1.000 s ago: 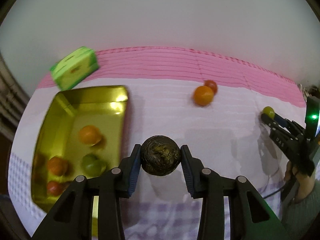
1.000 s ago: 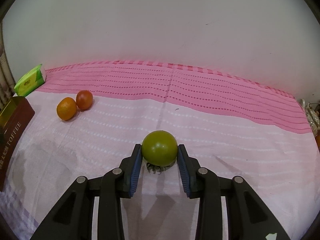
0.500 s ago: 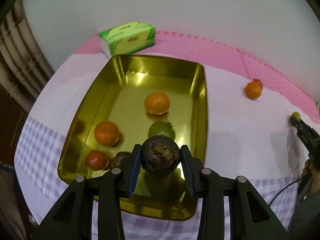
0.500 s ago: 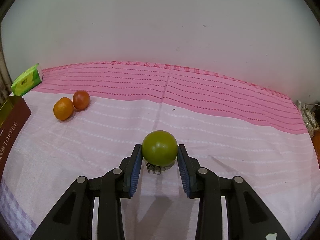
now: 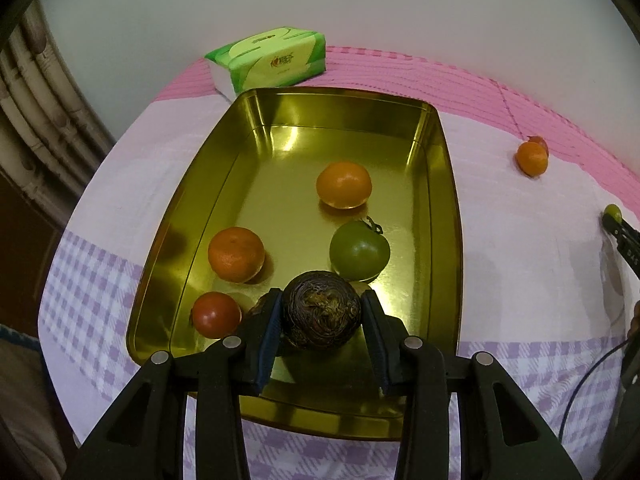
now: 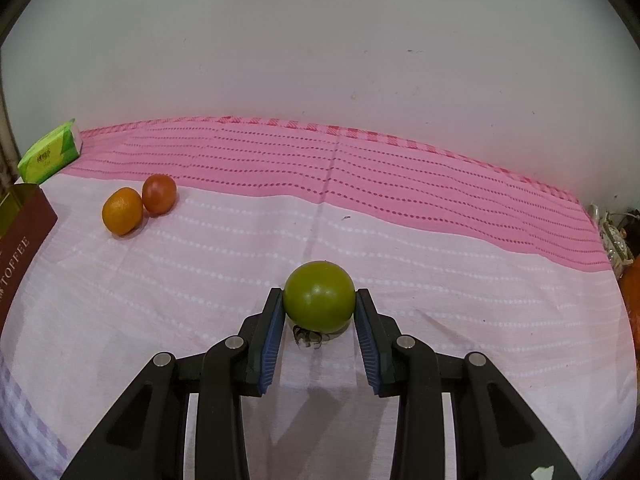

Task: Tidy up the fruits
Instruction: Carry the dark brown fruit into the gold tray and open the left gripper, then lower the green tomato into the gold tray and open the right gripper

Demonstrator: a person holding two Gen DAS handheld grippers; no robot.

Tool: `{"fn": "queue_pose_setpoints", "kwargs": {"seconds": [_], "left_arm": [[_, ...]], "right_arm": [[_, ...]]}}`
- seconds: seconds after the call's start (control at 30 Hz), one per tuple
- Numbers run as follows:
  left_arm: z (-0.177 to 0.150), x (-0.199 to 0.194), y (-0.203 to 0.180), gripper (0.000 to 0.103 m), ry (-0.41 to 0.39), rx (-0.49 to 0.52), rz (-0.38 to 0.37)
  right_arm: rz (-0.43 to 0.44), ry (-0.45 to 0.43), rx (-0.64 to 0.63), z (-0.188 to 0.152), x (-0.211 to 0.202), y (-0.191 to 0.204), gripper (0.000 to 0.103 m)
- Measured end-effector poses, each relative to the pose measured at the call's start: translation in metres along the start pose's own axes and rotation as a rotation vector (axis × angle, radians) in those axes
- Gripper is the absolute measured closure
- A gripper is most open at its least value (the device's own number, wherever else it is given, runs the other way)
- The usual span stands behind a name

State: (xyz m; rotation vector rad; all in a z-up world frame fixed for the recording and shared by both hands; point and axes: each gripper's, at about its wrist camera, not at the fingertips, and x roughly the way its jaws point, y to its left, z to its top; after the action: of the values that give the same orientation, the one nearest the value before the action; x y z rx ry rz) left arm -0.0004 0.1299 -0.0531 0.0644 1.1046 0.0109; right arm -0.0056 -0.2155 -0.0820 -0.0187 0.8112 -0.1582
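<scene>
My left gripper (image 5: 321, 312) is shut on a dark brown wrinkled fruit (image 5: 321, 310) and holds it over the near end of the gold tray (image 5: 444, 184). In the tray lie two oranges (image 5: 344, 184) (image 5: 236, 254), a green tomato (image 5: 359, 251) and a red tomato (image 5: 216, 314). My right gripper (image 6: 319, 300) is shut on a green tomato (image 6: 319, 296) just above the pink cloth. An orange (image 6: 122, 211) and a red tomato (image 6: 159, 194) lie touching on the cloth at the far left; they also show in the left wrist view (image 5: 531, 157).
A green tissue pack (image 5: 272, 58) lies behind the tray by the wall; it also shows in the right wrist view (image 6: 48, 156). The tray's brown side (image 6: 20, 240) is at the left edge there. The right gripper (image 5: 622, 232) shows at the right edge of the left view.
My left gripper has carried the brown fruit left from the open cloth to over the tray. My right gripper has barely moved, still holding the green tomato.
</scene>
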Motion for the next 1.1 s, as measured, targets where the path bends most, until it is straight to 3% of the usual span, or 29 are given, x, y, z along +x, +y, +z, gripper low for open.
{"fn": "queue_pose_setpoints", "kwargs": {"seconds": [0.27,0.5,0.9,1.1], "left_arm": [[0.001,0.000,0.001,0.061,0.007,0.008,0.002],[0.000,-0.004,0.002,0.054,-0.007,0.011,-0.005],[0.001,-0.035,0.036,0.046,-0.102,-0.015,0.008],[-0.005,-0.041,0.068,0.042,-0.143,-0.065,0.057]], "right_arm": [[-0.001,-0.006,-0.004,-0.001,-0.001,-0.001,0.070],[0.000,-0.009,-0.019,-0.001,-0.002,0.001,0.070],[-0.002,0.005,-0.047,0.000,-0.005,0.008,0.071],[0.118,-0.006,0.022,0.009,-0.029,0.032,0.071]]}}
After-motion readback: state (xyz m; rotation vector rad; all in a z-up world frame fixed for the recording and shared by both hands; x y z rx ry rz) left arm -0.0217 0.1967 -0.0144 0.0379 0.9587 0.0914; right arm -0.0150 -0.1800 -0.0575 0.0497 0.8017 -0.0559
